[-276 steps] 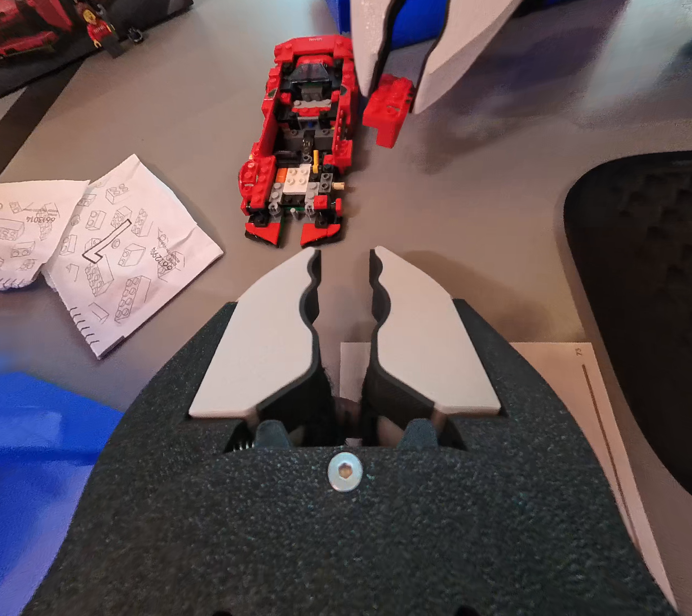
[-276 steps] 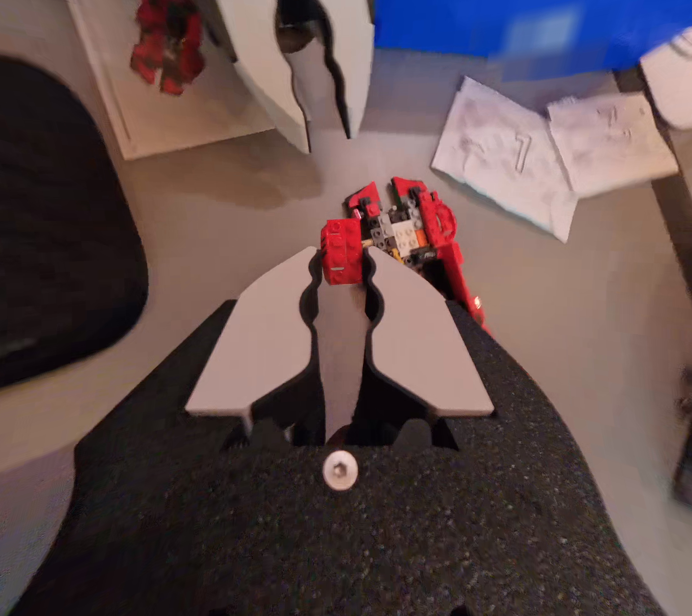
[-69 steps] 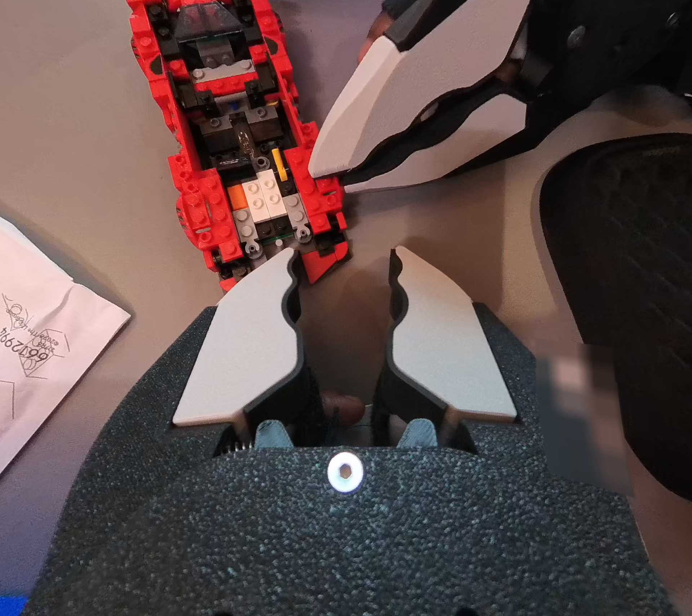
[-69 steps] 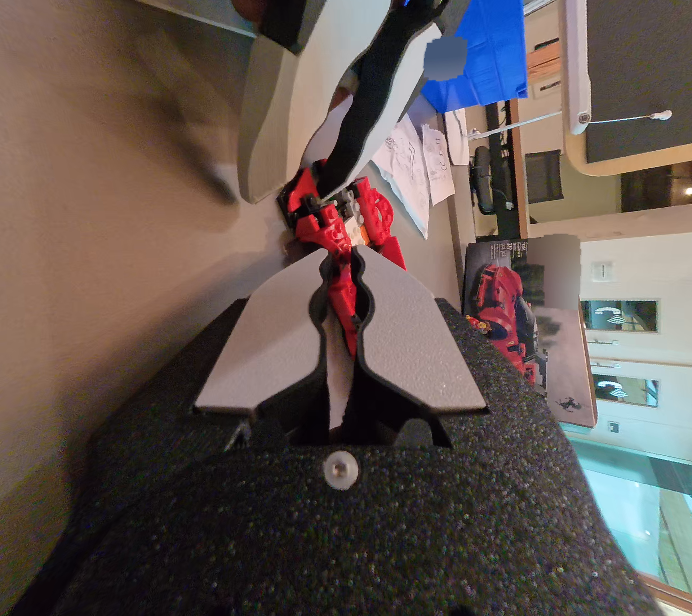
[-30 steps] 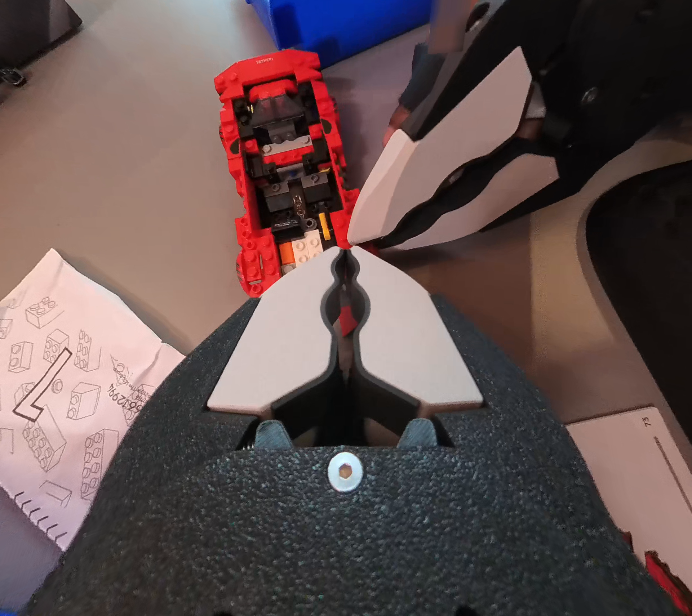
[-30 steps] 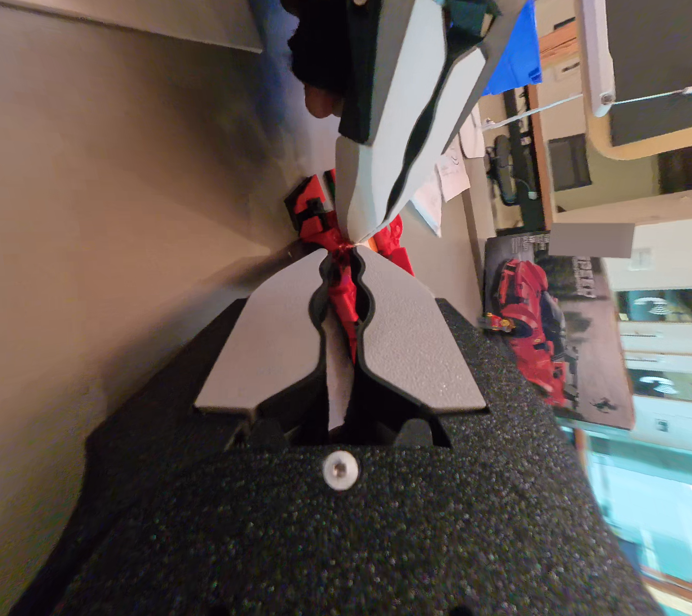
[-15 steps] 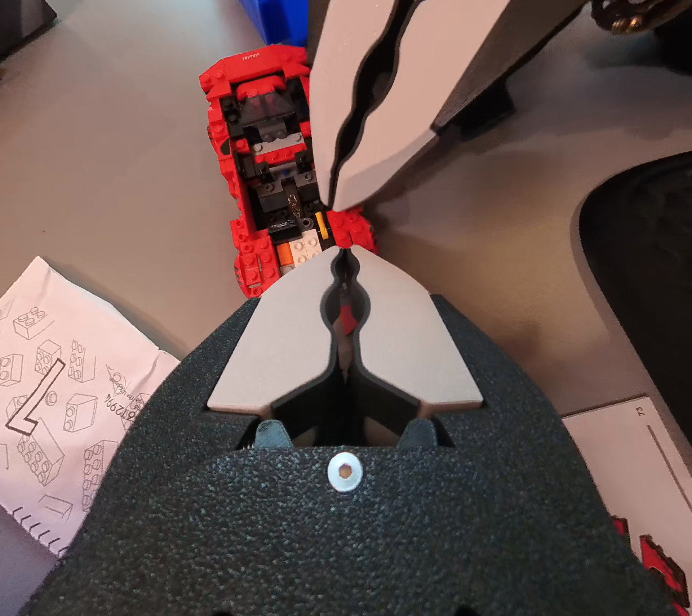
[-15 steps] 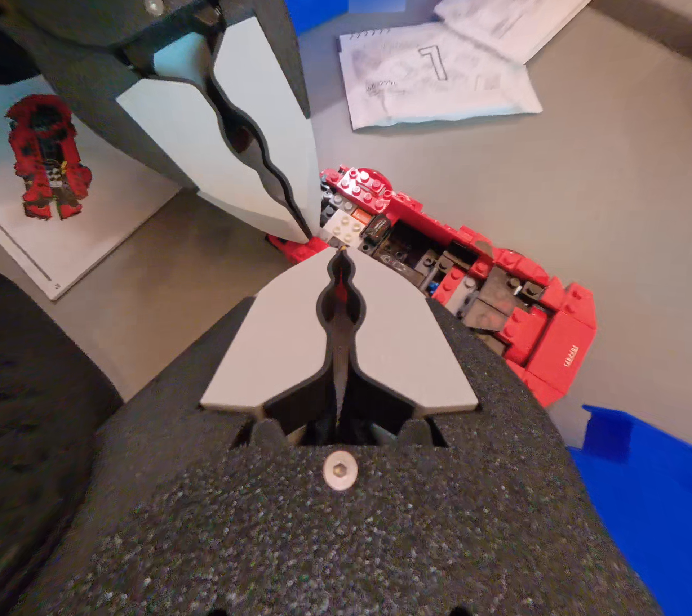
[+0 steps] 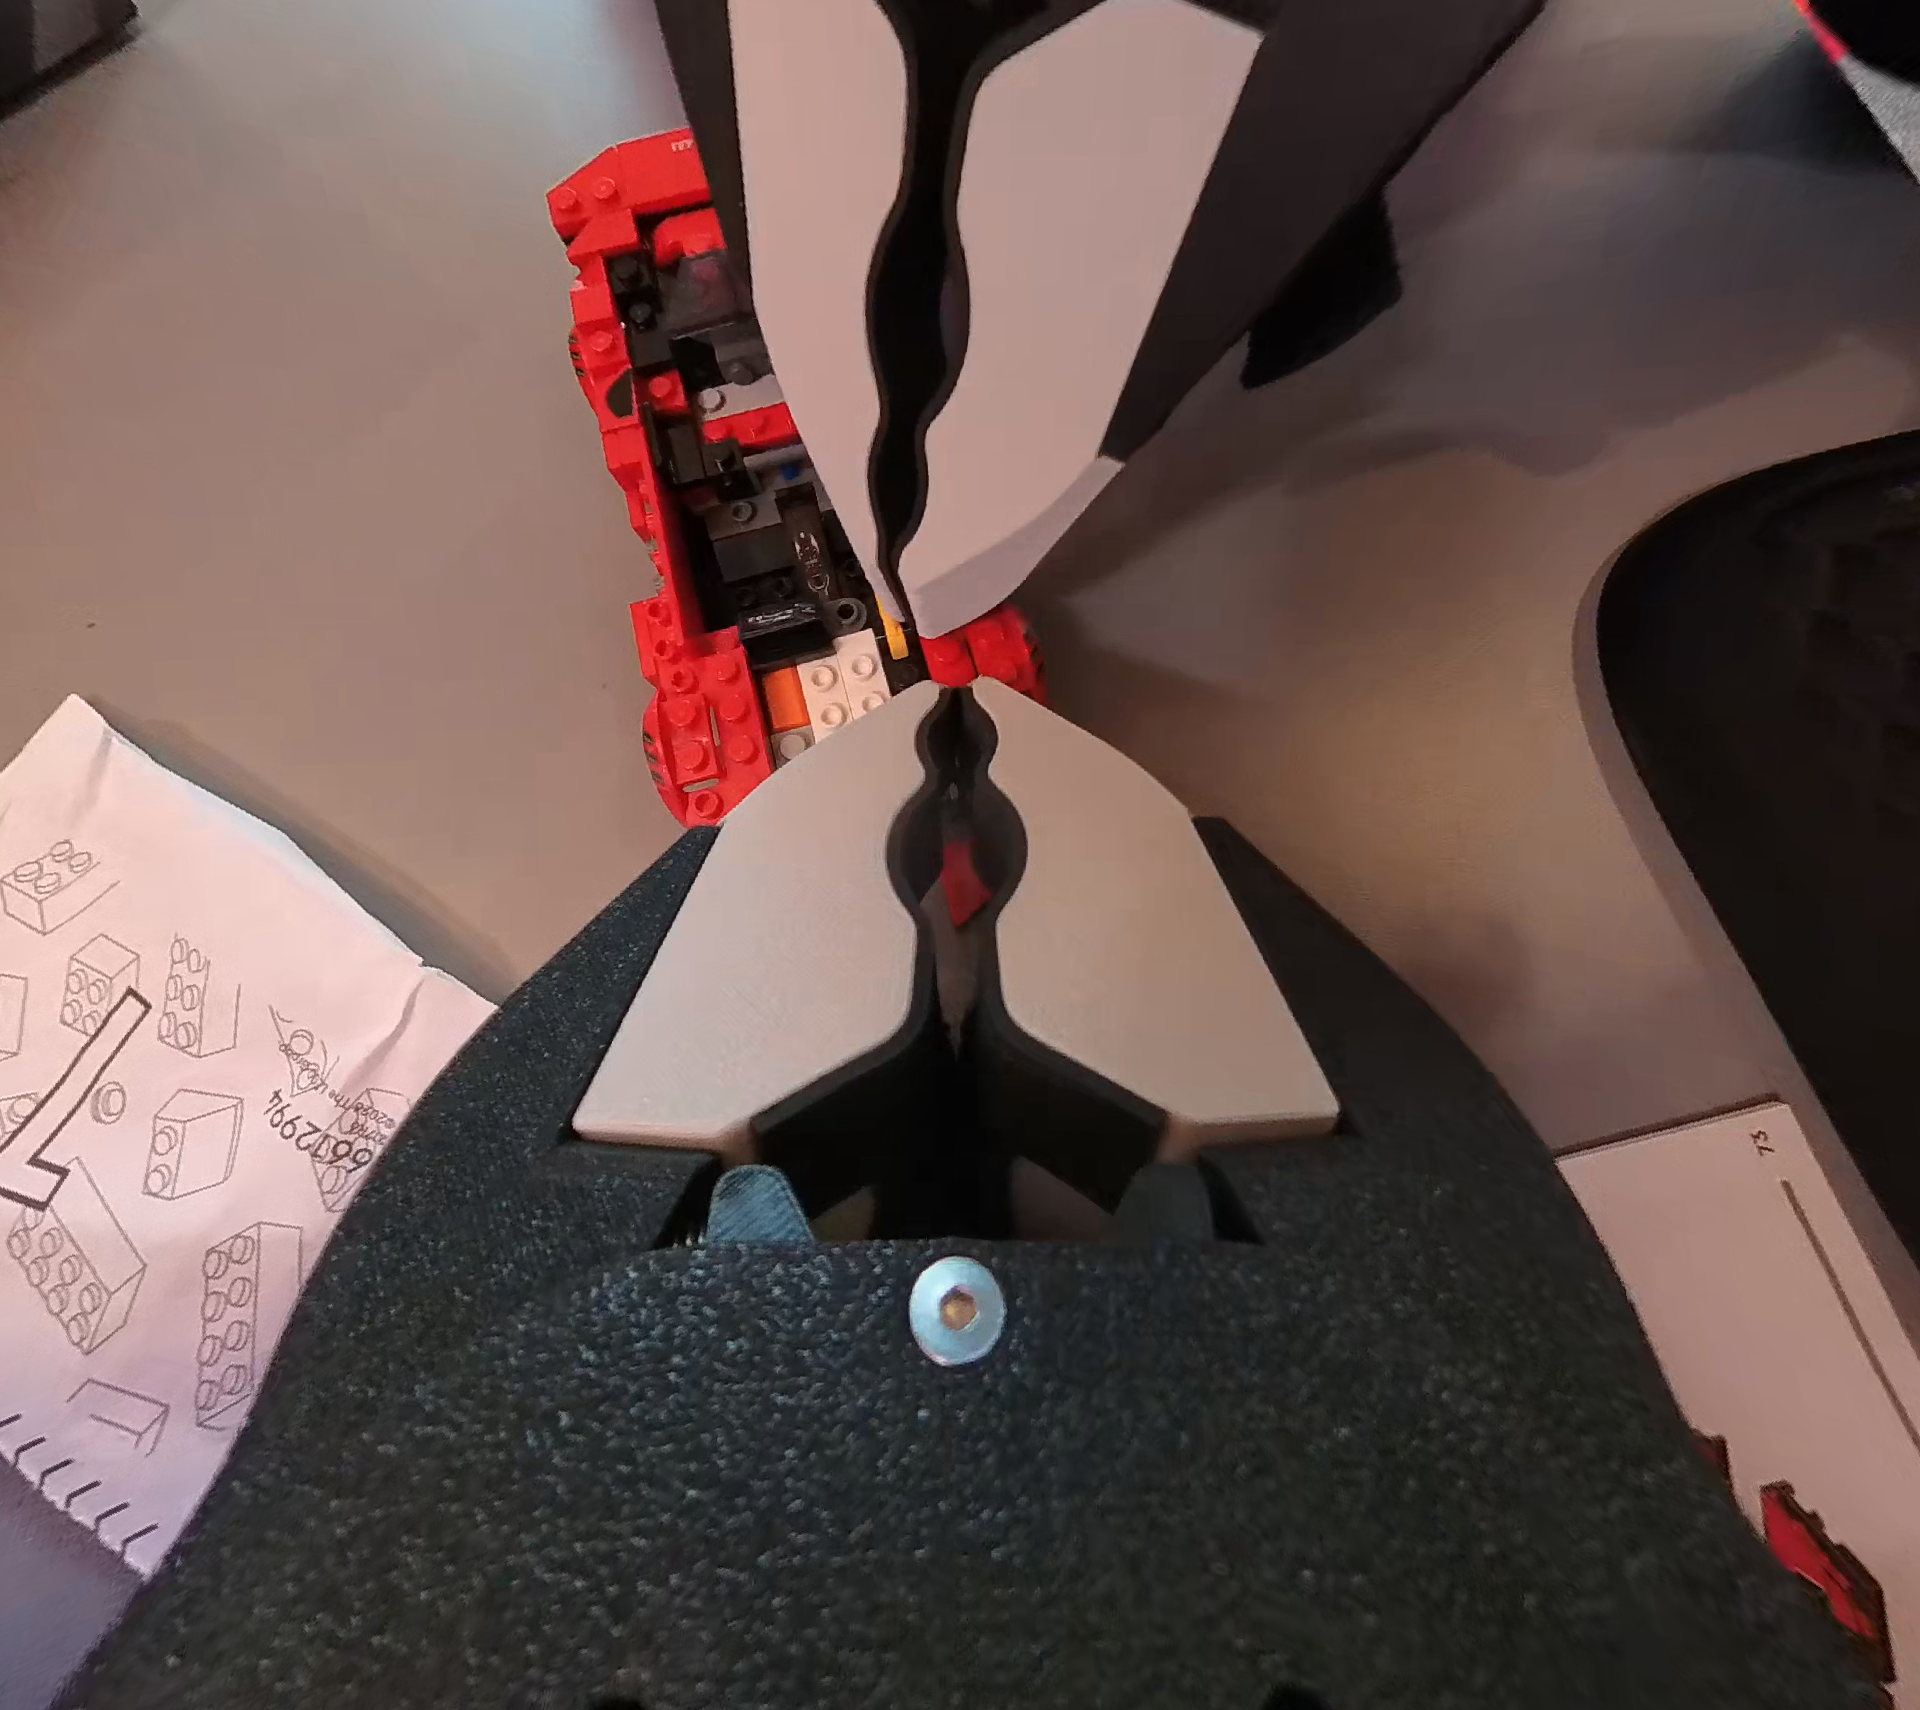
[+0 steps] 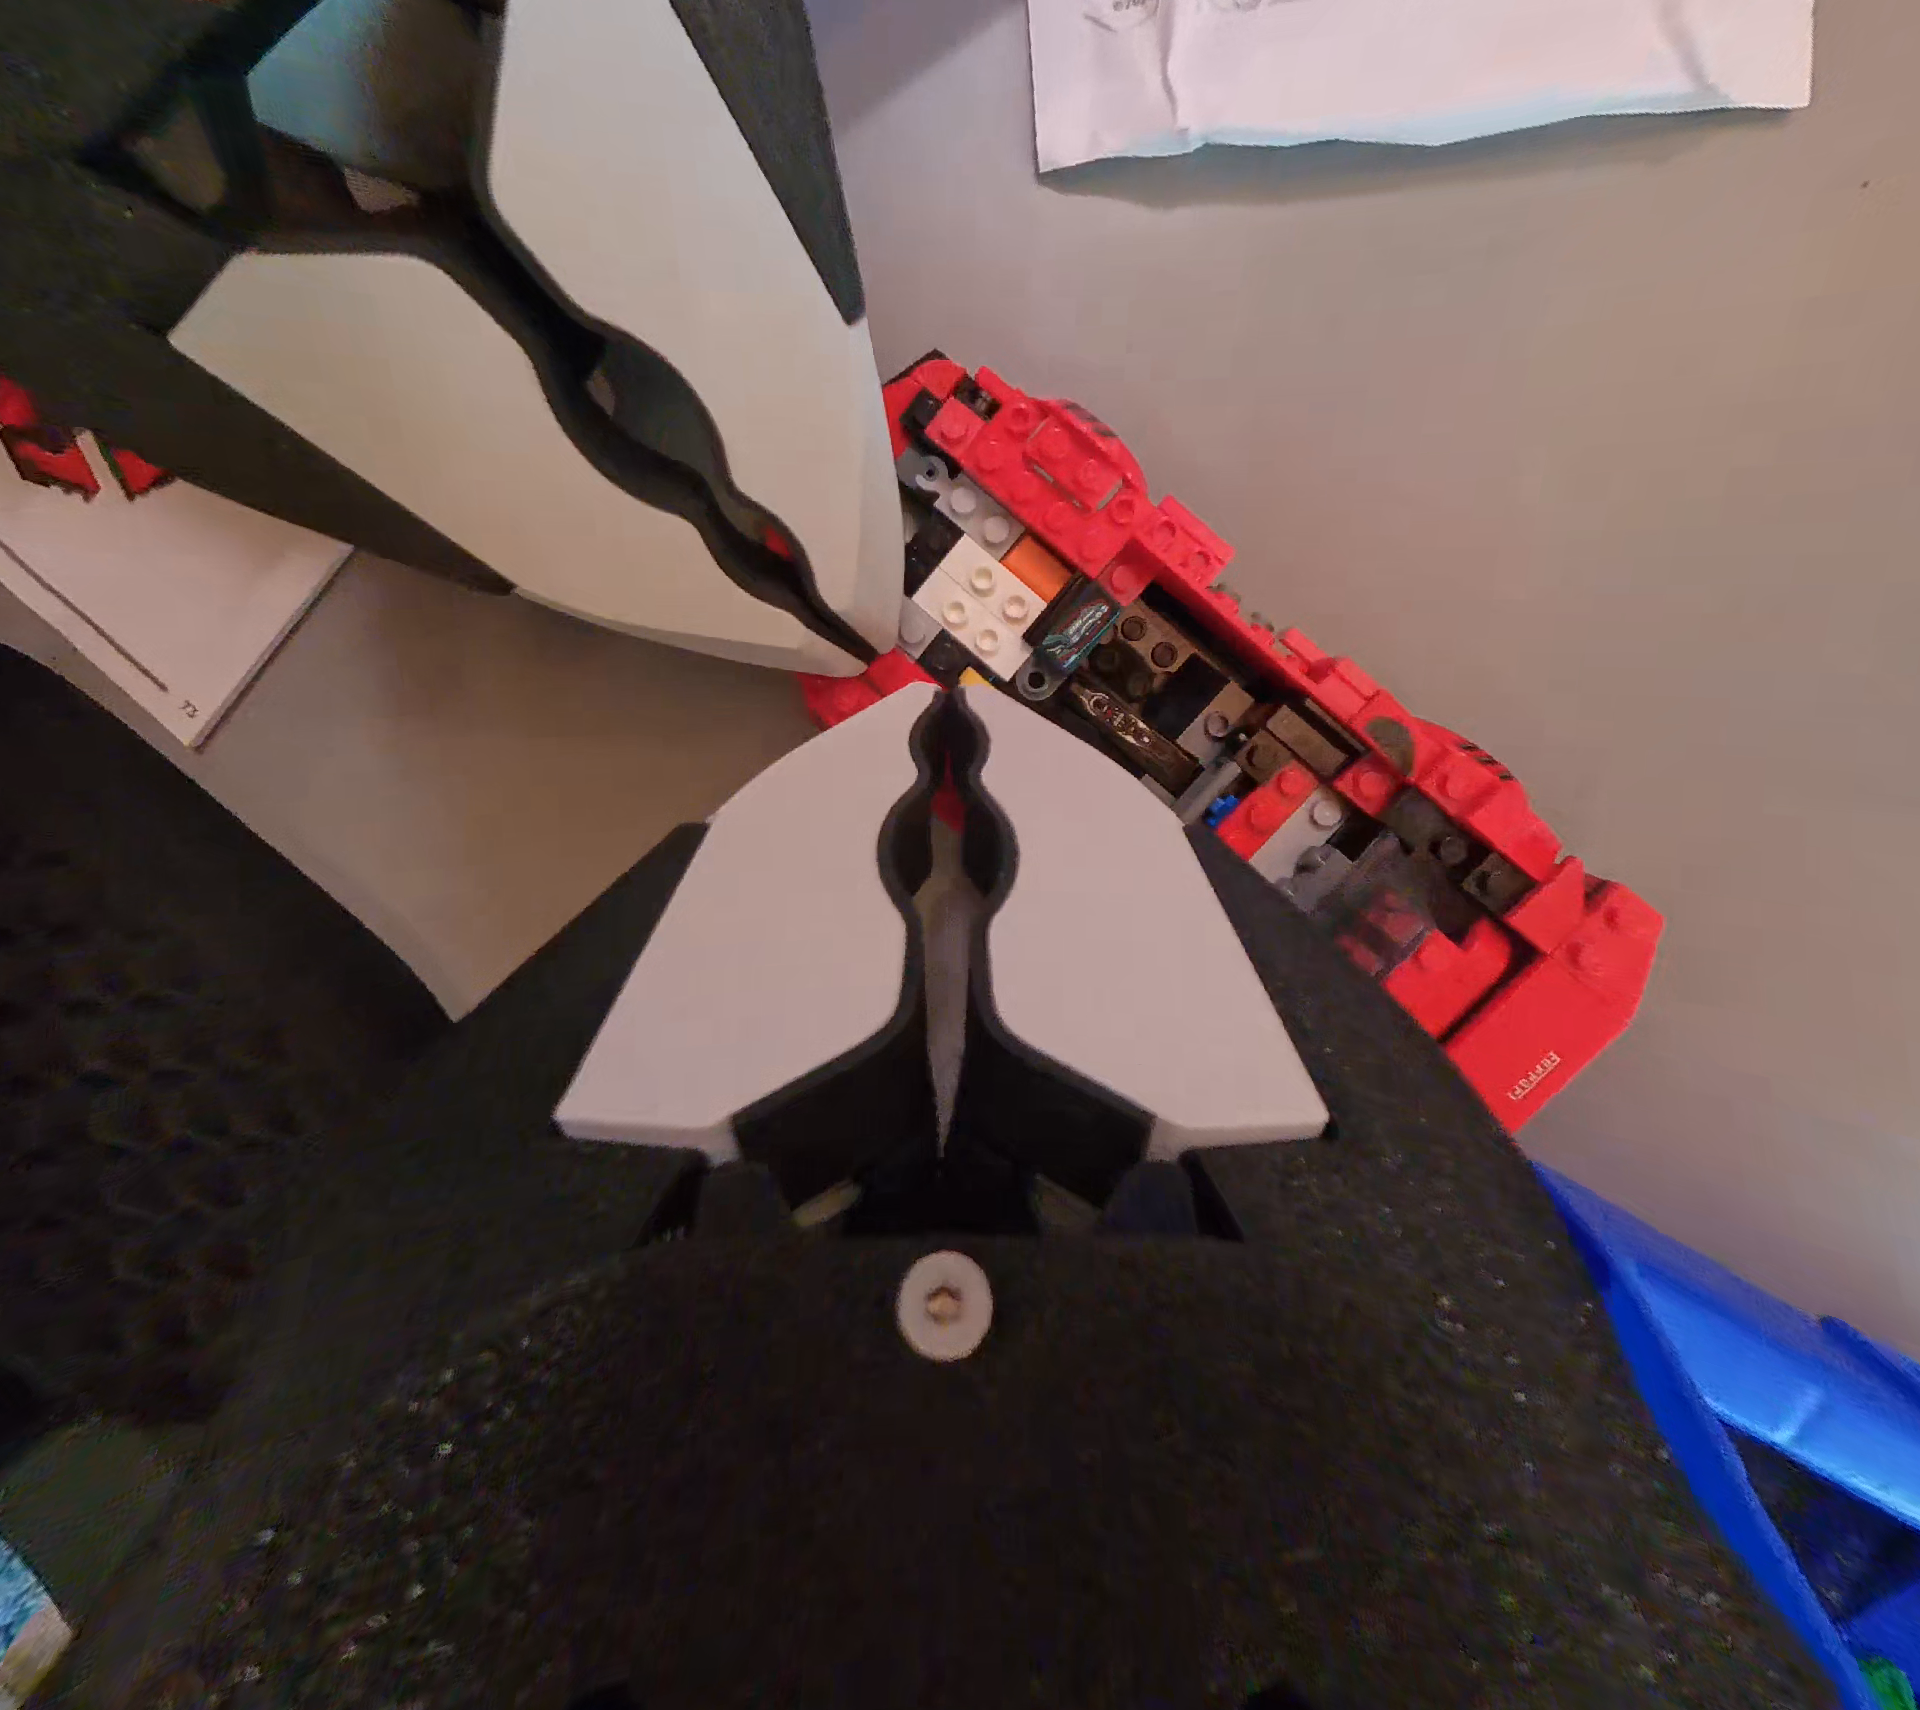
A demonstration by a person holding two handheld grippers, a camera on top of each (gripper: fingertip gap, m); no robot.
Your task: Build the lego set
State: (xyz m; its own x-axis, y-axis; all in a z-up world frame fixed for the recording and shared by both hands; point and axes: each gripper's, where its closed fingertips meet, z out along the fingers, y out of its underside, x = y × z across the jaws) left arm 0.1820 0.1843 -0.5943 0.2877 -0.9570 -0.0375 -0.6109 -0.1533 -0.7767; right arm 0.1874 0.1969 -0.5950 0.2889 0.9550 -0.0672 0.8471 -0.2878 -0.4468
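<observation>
Both grippers have swung tip-to-tip over the car's near corner. Left gripper [image 9: 954, 704] is pressed together on the car's red front tip; right gripper [image 10: 951, 704] is closed, empty — the red lego car [image 9: 727, 559] runs lengthwise away, toward the blue bin [image 10: 1766, 1369].

**Count on the table**

One red lego car [image 9: 717, 580]. Two grippers: left [image 9: 951, 696], right [image 10: 943, 696]. One printed paper bag [image 9: 135, 1068] in view. One instruction booklet [image 9: 1745, 1245]. One blue bin [image 10: 1766, 1411]. One black mat [image 9: 1808, 725].
</observation>
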